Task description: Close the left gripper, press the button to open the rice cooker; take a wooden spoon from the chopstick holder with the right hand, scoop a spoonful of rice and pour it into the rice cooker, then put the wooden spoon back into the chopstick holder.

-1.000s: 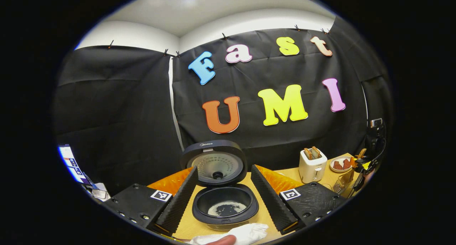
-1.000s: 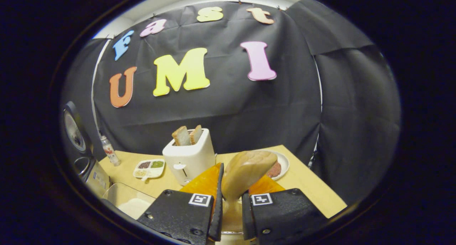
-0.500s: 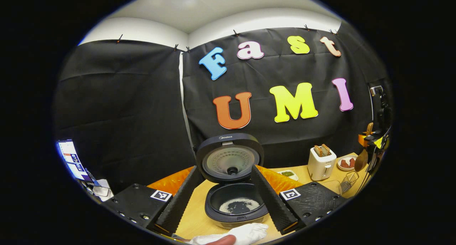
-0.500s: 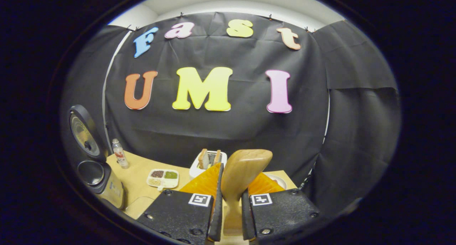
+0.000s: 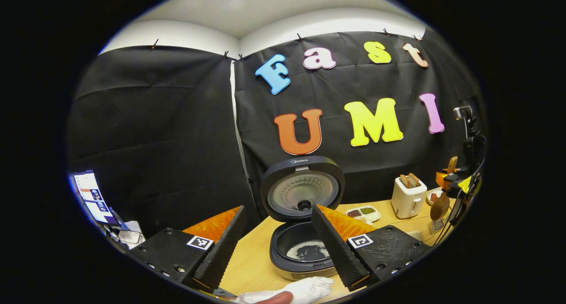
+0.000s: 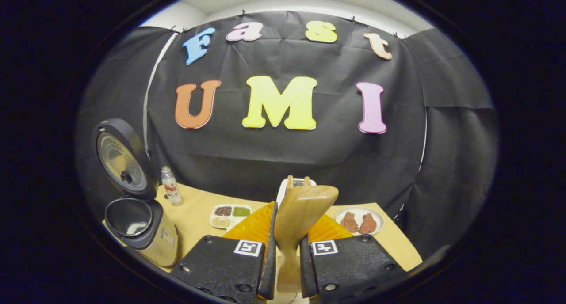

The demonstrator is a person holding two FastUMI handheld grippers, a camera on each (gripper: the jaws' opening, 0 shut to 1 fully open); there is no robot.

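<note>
Right gripper view, your right gripper (image 6: 285, 251) clamped on the wooden spoon (image 6: 298, 220), bowl upright, rice cooker (image 6: 137, 220) lid-up at the tabletop's left edge, your left gripper (image 5: 276, 233) spread wide, holding nothing.

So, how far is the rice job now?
Done: the rice cooker stands with its lid up, and some rice lies in its pot. In hand: the right gripper is shut on the wooden spoon, held above the table. Left: putting the spoon back into the chopstick holder. The left gripper is open.
</note>
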